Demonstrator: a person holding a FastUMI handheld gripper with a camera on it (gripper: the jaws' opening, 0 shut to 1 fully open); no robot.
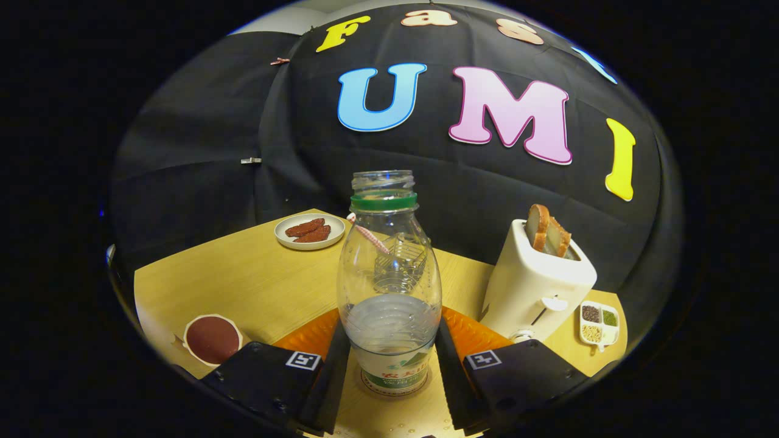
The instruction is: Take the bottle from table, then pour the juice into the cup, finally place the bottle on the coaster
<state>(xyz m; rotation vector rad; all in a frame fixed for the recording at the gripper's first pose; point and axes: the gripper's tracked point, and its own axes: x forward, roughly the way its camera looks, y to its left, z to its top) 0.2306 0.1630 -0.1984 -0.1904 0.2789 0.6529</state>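
A clear plastic bottle (389, 267) with no cap and a green neck ring stands upright on the wooden table (255, 286). Clear liquid fills about its lower third. My gripper (390, 325) is shut on it, one finger against each side of its lower body. Through the bottle I see a glass cup (401, 261) with a striped straw, standing just beyond it. A round dark red coaster (212, 339) with a pale rim lies on the table beside the left finger.
An orange mat (310, 337) lies behind the fingers on both sides of the bottle. A white toaster (535, 286) with bread slices stands beyond the right finger, with a small divided dish (599, 324) next to it. A plate (309, 231) of dark red slices sits far back left.
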